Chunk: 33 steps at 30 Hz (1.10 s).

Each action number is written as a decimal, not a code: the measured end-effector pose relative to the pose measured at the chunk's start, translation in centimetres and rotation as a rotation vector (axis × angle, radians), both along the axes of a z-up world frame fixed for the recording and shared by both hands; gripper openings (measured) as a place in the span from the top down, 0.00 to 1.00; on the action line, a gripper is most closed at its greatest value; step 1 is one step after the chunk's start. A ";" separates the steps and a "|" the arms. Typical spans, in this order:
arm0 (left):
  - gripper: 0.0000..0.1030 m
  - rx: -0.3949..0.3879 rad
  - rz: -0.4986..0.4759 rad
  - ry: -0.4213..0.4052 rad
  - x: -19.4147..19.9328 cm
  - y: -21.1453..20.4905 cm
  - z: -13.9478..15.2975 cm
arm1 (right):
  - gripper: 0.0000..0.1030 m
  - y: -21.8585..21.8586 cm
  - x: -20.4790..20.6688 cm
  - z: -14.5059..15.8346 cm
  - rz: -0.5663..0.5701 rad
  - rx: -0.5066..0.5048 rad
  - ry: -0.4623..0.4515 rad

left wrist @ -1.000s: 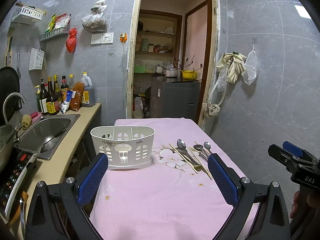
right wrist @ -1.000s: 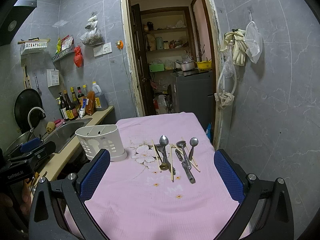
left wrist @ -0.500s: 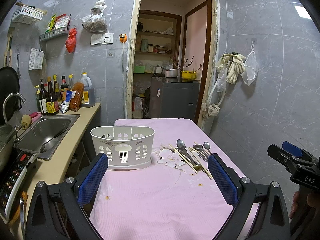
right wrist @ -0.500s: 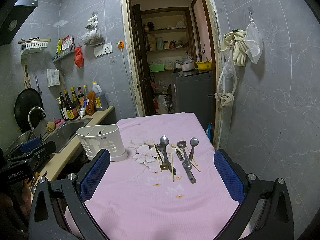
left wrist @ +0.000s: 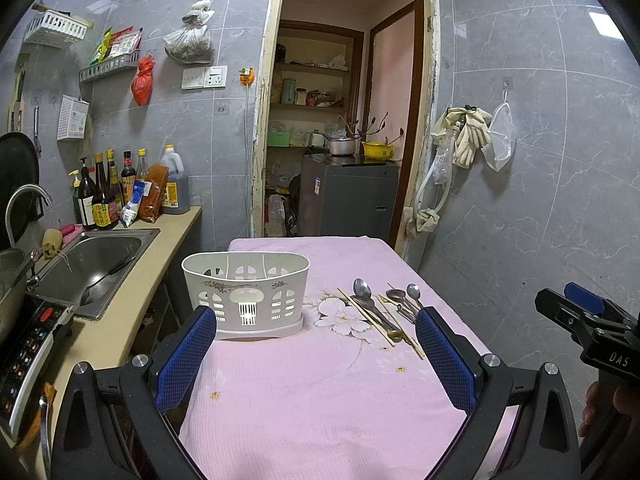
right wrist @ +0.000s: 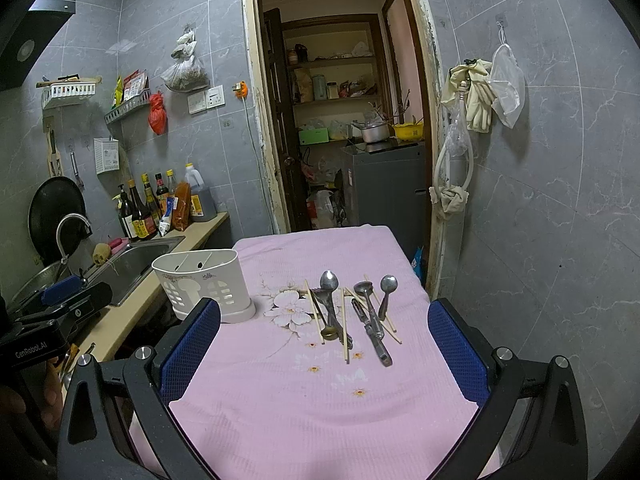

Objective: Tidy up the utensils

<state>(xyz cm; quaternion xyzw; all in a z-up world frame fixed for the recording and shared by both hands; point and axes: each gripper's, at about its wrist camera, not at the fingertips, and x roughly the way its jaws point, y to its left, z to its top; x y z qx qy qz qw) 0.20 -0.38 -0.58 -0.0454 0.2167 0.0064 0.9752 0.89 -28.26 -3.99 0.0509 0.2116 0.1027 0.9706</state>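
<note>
Currently left gripper [left wrist: 316,356] fingers apart, empty | right gripper [right wrist: 324,352] fingers apart, empty | white caddy [left wrist: 246,294] beside utensils [right wrist: 350,312] | four chopsticks on pink tabletop [right wrist: 320,408].

spoons [right wrist: 352,308], chopsticks [right wrist: 344,330] lie flat, jumbled, on pink cloth; white slotted caddy [right wrist: 202,282] upright, left.

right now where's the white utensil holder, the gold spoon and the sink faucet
white utensil holder [left wrist: 245,295], left wrist view, on its front wall
gold spoon [right wrist: 329,333], right wrist view, on its bowl, nearest the camera
sink faucet [right wrist: 71,222], right wrist view, on the curved spout
</note>
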 end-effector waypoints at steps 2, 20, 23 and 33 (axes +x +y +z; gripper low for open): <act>0.02 0.000 0.000 0.000 0.0 0.0 0.0 | 0.01 0.0 0.0 0.0 0.000 0.000 0.000; 0.02 -0.002 -0.001 0.000 0.0 -0.1 -0.1 | 0.01 0.2 -0.1 0.0 -0.001 -0.001 0.000; 0.02 -0.002 -0.001 0.000 0.0 0.0 0.0 | 0.01 0.2 -0.1 0.0 -0.001 -0.001 0.000; 0.02 -0.001 -0.004 -0.001 0.0 -0.4 -0.2 | 0.01 0.4 -0.1 0.0 -0.008 -0.001 -0.002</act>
